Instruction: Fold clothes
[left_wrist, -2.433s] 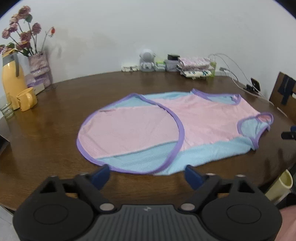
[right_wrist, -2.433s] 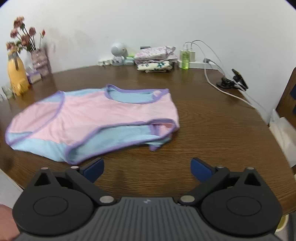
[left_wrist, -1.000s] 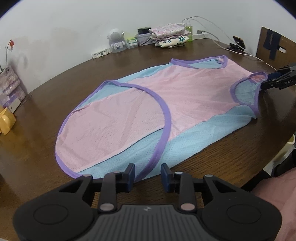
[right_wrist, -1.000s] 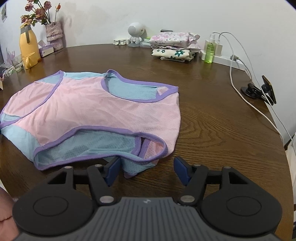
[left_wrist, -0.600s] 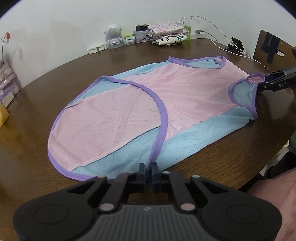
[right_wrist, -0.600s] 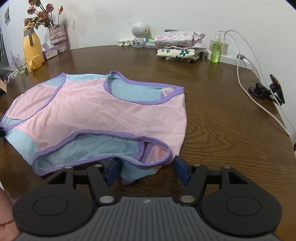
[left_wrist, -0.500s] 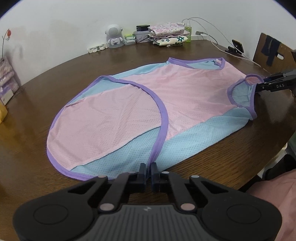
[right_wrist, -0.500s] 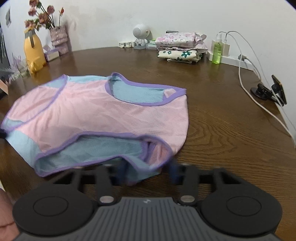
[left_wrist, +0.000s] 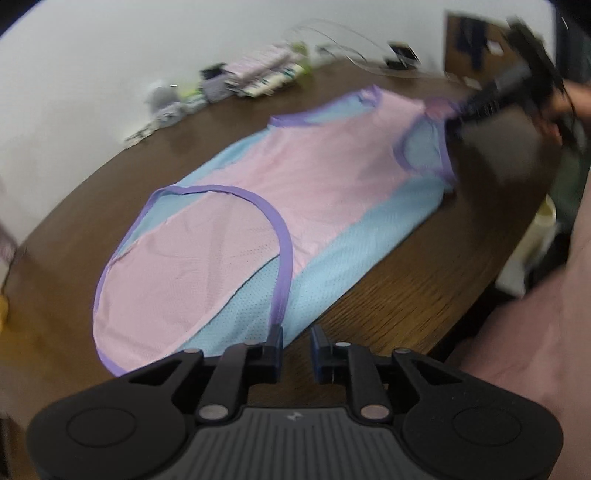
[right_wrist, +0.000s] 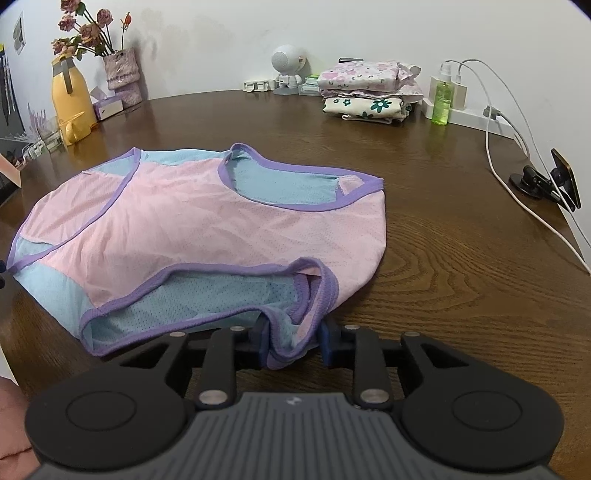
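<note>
A pink and light-blue sleeveless top (right_wrist: 207, 229) with purple trim lies flat on the round wooden table (right_wrist: 443, 240), its hem part folded over. My right gripper (right_wrist: 293, 343) is shut on the bunched purple-edged shoulder strap at the near armhole. In the blurred left wrist view, the top (left_wrist: 314, 192) stretches away from my left gripper (left_wrist: 296, 345). Its jaws are opening with a small gap. The purple hem ends at the tip of the left finger (left_wrist: 275, 343), and nothing is pressed between the pads. The right gripper (left_wrist: 491, 99) shows as a dark blur at the far armhole.
At the table's back stand a stack of folded clothes (right_wrist: 369, 90), a green bottle (right_wrist: 441, 99), a white power strip with cables (right_wrist: 491, 122) and a small white figure (right_wrist: 286, 70). A clip holder (right_wrist: 546, 181) sits right; a yellow jug (right_wrist: 72, 99) and flower vase (right_wrist: 122, 74) left.
The right jaws closed from wide onto the shoulder strap and bunched it. The left jaws shut at the hem, then parted a little, and the left view rolled and blurred.
</note>
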